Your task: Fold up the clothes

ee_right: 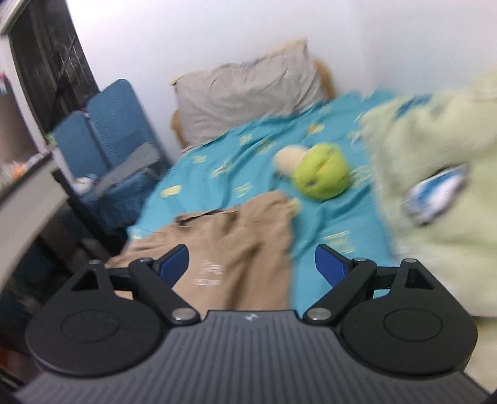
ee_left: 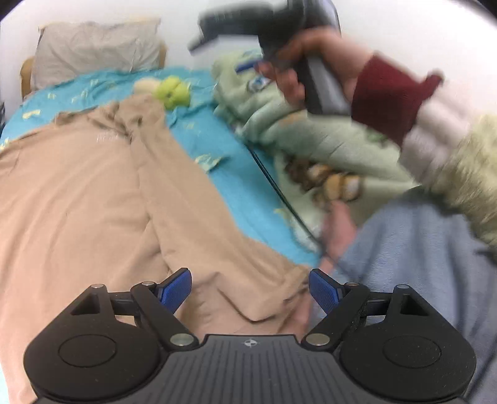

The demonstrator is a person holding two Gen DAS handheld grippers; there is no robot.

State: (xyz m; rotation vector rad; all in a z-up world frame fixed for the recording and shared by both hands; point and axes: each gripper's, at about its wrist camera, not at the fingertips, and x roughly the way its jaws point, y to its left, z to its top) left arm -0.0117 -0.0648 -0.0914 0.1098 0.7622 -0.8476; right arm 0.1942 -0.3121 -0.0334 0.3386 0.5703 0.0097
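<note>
A tan garment lies spread on the blue bed sheet, with a long fold running toward me. My left gripper is open and empty, just above the garment's near edge. My right gripper is open and empty, held high over the bed; in the left wrist view it shows blurred in a hand at the top. The tan garment lies below it, with small white print.
A grey pillow leans at the head of the bed. A green plush toy lies on the sheet. A pale green blanket is heaped on the right. Blue bags and a desk stand left of the bed.
</note>
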